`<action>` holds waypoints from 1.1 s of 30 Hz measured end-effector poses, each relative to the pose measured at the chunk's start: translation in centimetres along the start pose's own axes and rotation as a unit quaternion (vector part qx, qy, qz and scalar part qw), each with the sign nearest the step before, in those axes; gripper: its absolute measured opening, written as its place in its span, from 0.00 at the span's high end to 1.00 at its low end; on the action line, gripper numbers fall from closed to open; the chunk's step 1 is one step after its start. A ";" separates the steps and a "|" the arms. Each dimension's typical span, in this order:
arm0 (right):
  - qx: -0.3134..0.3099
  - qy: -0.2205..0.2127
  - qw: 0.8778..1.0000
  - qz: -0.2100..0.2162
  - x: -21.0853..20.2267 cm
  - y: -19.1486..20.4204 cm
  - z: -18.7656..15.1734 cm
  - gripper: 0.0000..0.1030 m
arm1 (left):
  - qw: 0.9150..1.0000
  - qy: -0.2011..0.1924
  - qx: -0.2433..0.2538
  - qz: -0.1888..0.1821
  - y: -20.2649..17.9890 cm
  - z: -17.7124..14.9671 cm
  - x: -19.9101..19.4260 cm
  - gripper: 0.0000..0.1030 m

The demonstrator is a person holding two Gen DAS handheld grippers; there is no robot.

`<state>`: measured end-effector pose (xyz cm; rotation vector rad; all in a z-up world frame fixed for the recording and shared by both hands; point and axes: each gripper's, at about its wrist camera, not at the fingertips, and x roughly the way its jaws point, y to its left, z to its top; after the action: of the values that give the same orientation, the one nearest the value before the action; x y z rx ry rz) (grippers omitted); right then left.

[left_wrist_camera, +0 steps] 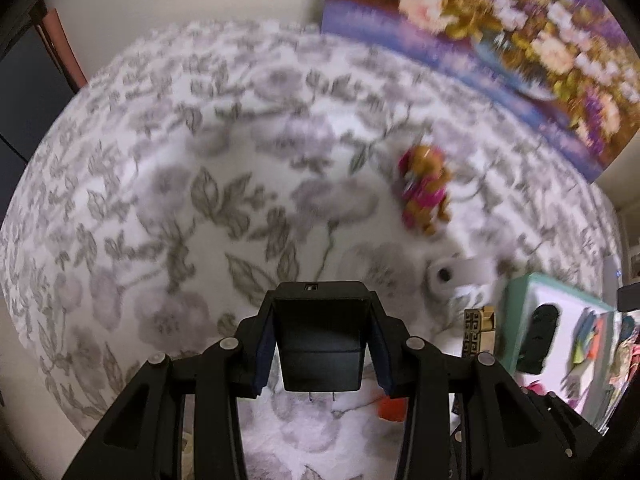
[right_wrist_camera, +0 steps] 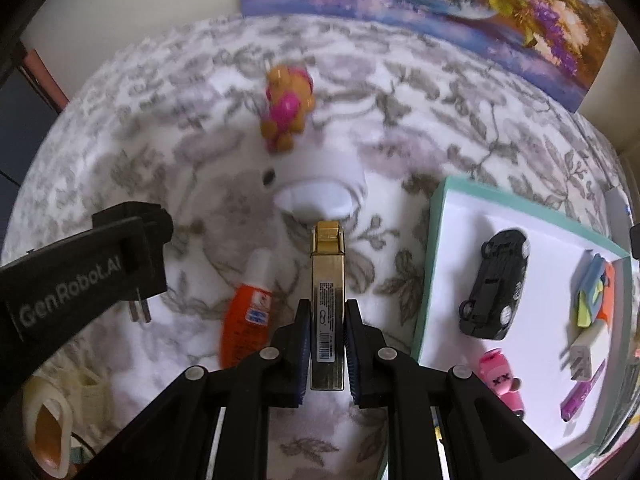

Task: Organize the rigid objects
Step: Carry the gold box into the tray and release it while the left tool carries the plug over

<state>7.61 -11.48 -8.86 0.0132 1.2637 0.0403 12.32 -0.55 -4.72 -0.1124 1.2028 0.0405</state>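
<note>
My left gripper [left_wrist_camera: 320,344] is shut on a black plug adapter [left_wrist_camera: 320,340], its two prongs pointing down; it hangs above the floral blanket [left_wrist_camera: 160,200]. In the right wrist view that left gripper [right_wrist_camera: 132,256] and the adapter [right_wrist_camera: 138,308] show at the left. My right gripper [right_wrist_camera: 327,344] is shut on a long gold box [right_wrist_camera: 328,280] with a barcode. A teal-rimmed white tray [right_wrist_camera: 436,240] at the right holds a black toy car [right_wrist_camera: 494,284], a pink pig figure [right_wrist_camera: 502,380], a white charger [right_wrist_camera: 586,352] and a purple item [right_wrist_camera: 580,396].
On the blanket lie a brown and pink toy dog [right_wrist_camera: 286,108], a white device with a dark lens [right_wrist_camera: 316,184] and an orange tube [right_wrist_camera: 246,316]. A floral painting [right_wrist_camera: 440,4] leans at the back. A cream sock-like object [right_wrist_camera: 52,420] lies at lower left.
</note>
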 end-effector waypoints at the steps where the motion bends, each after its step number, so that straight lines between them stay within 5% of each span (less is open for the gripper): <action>1: 0.005 -0.007 1.000 0.007 -0.6 -0.1 0.1 0.84 | 1.000 -0.011 0.000 -0.004 0.0 0.1 -0.9 0.59; 8: 0.041 -0.047 0.998 0.017 -4.5 -2.7 1.2 0.84 | 0.997 -0.072 0.011 -0.019 -1.4 0.3 -5.6 0.59; 15: 0.094 -0.048 0.994 0.000 -6.9 -7.1 0.9 0.84 | 0.993 -0.093 0.059 -0.049 -5.5 -1.0 -7.9 0.59; 29: 0.224 -0.014 0.973 -0.061 -5.7 -20.2 -2.4 0.84 | 0.978 -0.064 0.177 -0.094 -15.4 -5.4 -5.8 0.59; 33: 0.245 -0.008 0.968 -0.049 -5.4 -22.1 -3.0 0.84 | 0.973 -0.039 0.194 -0.122 -17.2 -6.5 -4.5 0.58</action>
<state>3.62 -33.79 -5.33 0.3775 1.2305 -0.3573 6.23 -18.24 -1.74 0.0840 1.0903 -0.4011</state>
